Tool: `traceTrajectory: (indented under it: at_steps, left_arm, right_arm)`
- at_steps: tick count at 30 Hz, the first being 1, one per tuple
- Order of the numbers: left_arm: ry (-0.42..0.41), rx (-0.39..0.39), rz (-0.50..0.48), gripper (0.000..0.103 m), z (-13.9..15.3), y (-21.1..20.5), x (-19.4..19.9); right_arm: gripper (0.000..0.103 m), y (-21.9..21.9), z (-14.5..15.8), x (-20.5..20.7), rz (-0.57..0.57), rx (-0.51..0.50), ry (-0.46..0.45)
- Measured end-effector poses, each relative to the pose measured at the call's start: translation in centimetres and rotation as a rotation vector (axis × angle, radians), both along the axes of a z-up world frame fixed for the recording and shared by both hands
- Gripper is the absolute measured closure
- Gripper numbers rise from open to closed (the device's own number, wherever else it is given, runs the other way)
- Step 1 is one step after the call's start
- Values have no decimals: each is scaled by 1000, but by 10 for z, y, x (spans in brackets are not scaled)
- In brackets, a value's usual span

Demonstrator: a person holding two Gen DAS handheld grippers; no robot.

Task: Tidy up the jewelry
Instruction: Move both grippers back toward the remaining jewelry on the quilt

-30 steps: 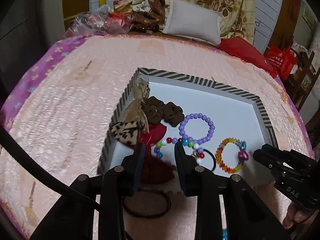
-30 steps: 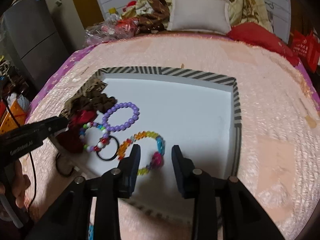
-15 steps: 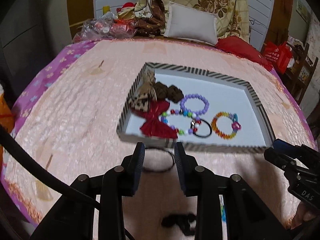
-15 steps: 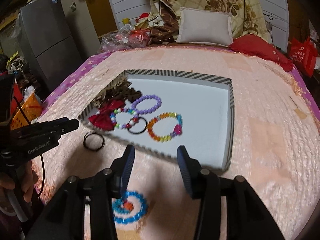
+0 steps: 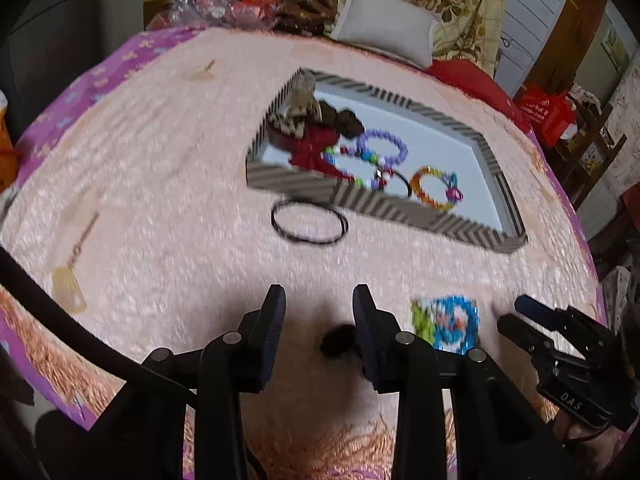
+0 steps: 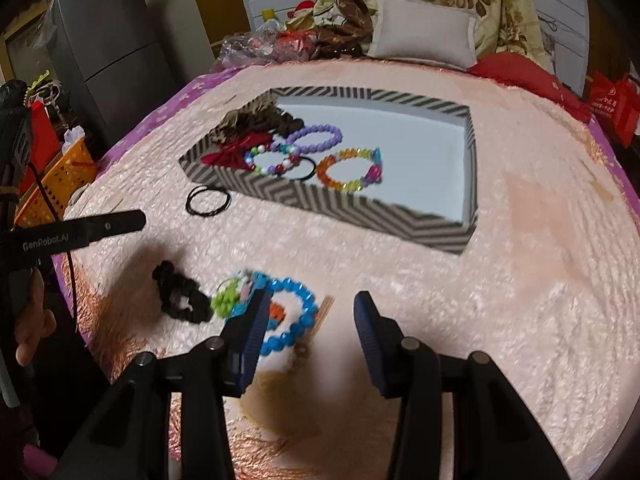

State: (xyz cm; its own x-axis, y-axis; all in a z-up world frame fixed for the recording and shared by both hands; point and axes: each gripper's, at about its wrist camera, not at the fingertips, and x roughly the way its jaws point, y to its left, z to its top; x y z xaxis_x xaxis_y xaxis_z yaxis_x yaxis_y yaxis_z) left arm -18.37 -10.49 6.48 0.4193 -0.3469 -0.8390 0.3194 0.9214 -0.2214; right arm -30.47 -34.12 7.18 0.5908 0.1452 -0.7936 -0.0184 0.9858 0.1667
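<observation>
A striped tray (image 5: pixel 372 200) (image 6: pixel 352 204) on the pink bedspread holds a purple bead bracelet (image 6: pixel 316 138), a multicolour bracelet (image 6: pixel 348 170), a red bow (image 6: pixel 228 154) and dark hair ties. Outside it lie a thin black hair band (image 5: pixel 308 224) (image 6: pixel 208 200), a black scrunchie (image 5: pixel 338 340) (image 6: pixel 180 298) and a blue bead bracelet (image 6: pixel 292 316) (image 5: pixel 452 320). My left gripper (image 5: pixel 318 312) is open and empty above the scrunchie. My right gripper (image 6: pixel 310 312) is open and empty, with its left finger over the blue bracelet.
A white pillow (image 6: pixel 424 32), a red cushion (image 6: pixel 516 72) and a pile of cloth and bags (image 6: pixel 288 42) lie at the far end of the bed. An orange basket (image 6: pixel 56 180) and a grey fridge (image 6: pixel 108 44) stand to the left.
Both grippers have pulled back from over the tray toward the near edge of the bed. The scrunchie and the blue bracelet have come into view. Both stay open.
</observation>
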Motion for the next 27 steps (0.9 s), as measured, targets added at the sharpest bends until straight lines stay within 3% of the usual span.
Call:
traceTrajectory:
  at_steps: [10,27]
  left_arm:
    - [92,-57,34,76,-19,0,-10]
    - [114,6,60,74,-39,-19,-13]
  right_arm:
    - [57,9,-7,-6,29,20,11]
    - [59,33,-13,1,130,9,5]
